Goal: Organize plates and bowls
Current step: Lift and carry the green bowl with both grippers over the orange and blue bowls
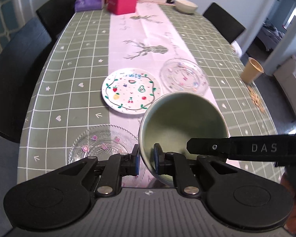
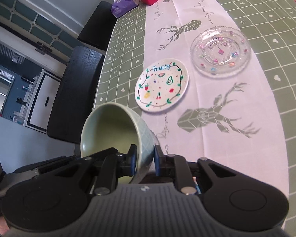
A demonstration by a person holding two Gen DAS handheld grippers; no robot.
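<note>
Left wrist view shows the left claw [image 1: 146, 161] squeezing the rim of a pale green bowl [image 1: 179, 118]. One pad is inside the bowl and one is outside. The bowl is tipped on its side, up off the worktop [image 1: 69, 63]. A long black finger [image 1: 227, 150] of the right claw reaches in from the right side over the bowl's mouth.

Right wrist view shows the right claw [image 2: 145, 161] nearly closed on the wall of a green bowl [image 2: 112, 126]. This bowl has a criss-cross pattern on the outside. It is tipped too, with its mouth turned to the left.

Just past the left claw, a clear glass plate [image 1: 102, 144] with little flowers lies on the worktop. Further on sits a white plate [image 1: 130, 90] painted with fruit. Beside it, on the right, is another clear glass dish [image 1: 184, 76] with coloured dots.

Far off, at the end of the worktop, are a red box [image 1: 122, 1], a purple tissue box [image 1: 89, 1] and a white bowl [image 1: 185, 6]. Black chairs [image 1: 19, 75] stand along the sides.
</note>
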